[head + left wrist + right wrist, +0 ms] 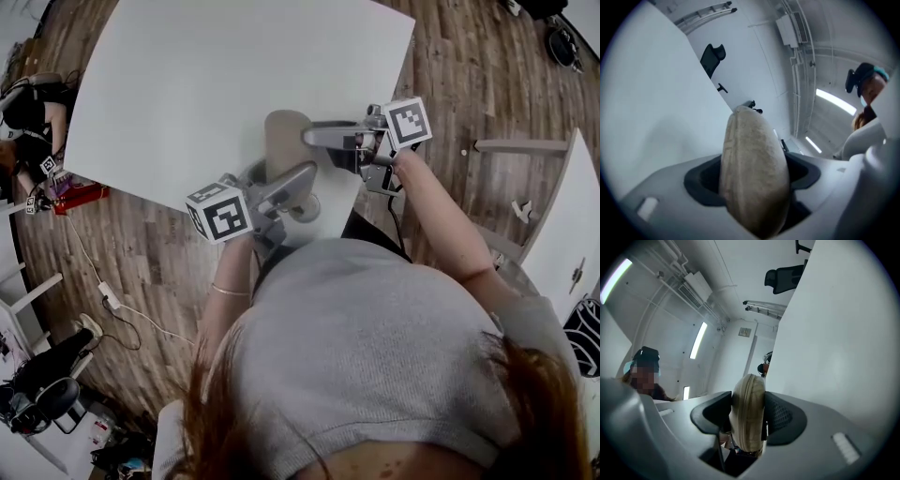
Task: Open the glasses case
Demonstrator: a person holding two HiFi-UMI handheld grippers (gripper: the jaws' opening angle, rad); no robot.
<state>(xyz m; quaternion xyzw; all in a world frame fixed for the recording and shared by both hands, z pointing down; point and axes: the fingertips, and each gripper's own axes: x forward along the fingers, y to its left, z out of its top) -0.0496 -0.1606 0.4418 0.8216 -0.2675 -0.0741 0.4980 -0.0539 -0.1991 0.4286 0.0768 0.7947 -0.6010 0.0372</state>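
Left gripper (753,174): we find its jaws set wide around the glasses case (284,142), pads seemingly pressing both flanks.
Right gripper (748,416): jaws clamped on the case's narrow end.
Case position: between both grippers, over the white table (187,94) near its edge.

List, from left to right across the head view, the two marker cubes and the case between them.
Left gripper's black-and-white marker cube, beige oblong fabric glasses case, right gripper's black-and-white marker cube.
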